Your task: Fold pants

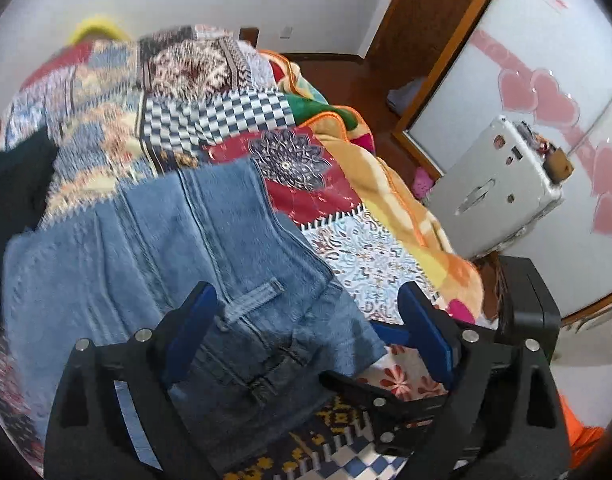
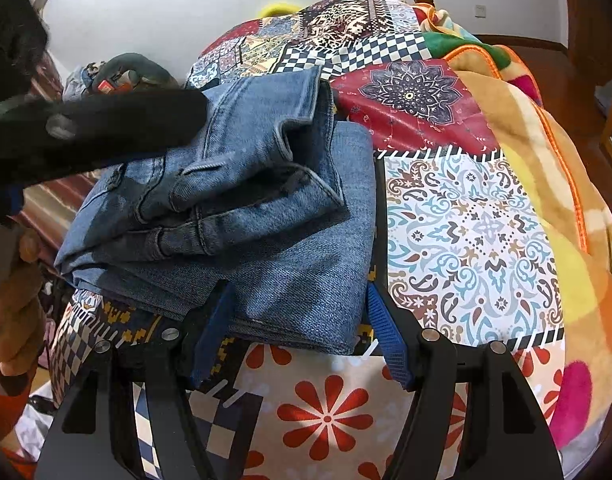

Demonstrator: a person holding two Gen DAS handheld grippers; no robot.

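While folded, jeans (image 2: 266, 200) on quilt (image 2: 466, 240).

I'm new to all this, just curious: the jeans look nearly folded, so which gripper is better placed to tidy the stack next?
Probably the right gripper: its open fingers straddle the near edge of the folded jeans. The left gripper hovers wide open above the waistband, gripping nothing.

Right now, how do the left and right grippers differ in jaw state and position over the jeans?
1. The left gripper stands wide open; the right gripper is narrower, partly open.
2. The left gripper's jaws straddle the waistband end of the jeans and reach past their edge; the right gripper's jaws flank the folded edge.
Shared: blue pads, pointing down at the jeans on the patchwork quilt, neither visibly pinching denim.
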